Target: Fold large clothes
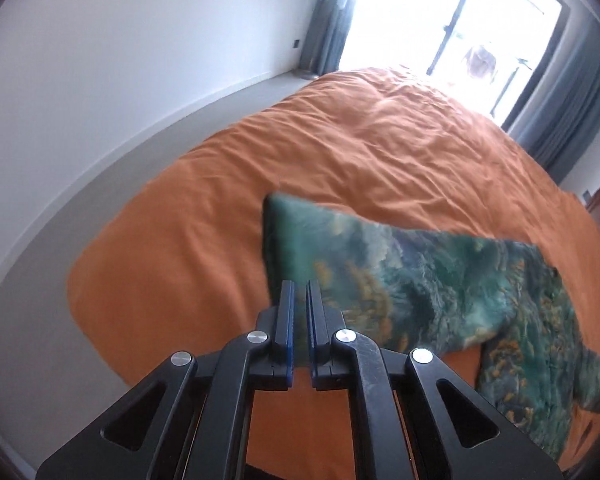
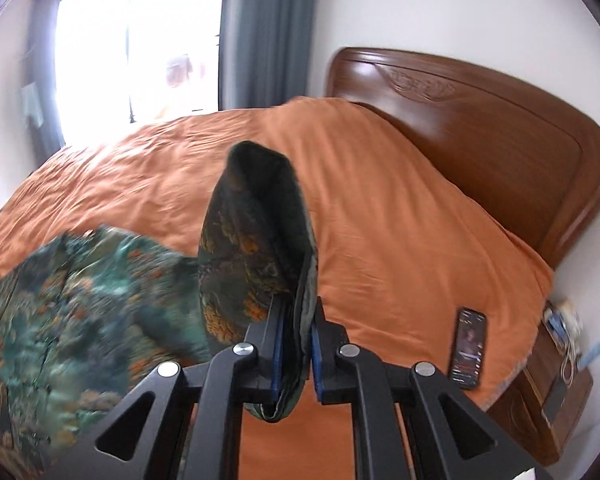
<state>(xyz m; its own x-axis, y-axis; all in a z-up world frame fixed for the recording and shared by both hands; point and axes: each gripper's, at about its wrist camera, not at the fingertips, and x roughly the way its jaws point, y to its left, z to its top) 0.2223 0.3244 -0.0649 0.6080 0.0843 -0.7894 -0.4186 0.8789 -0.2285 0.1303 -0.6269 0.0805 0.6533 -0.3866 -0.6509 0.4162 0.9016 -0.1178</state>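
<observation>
A green garment with an orange and blue landscape print (image 1: 420, 280) lies spread on the orange bedcover (image 1: 340, 140), partly lifted and blurred. In the left wrist view my left gripper (image 1: 300, 292) hovers over the garment's near left edge. Its blue pads are almost together and hold nothing. In the right wrist view my right gripper (image 2: 296, 312) is shut on a fold of the same garment (image 2: 256, 240). That fold stands up above the fingers, and the rest of the cloth (image 2: 80, 300) trails down to the left onto the bed.
A black phone (image 2: 468, 348) lies on the bedcover near the right edge. The wooden headboard (image 2: 500, 140) and a nightstand (image 2: 556, 392) with small items stand at the right. A bright window (image 1: 460, 12) with grey-blue curtains (image 1: 572, 120) is behind the bed.
</observation>
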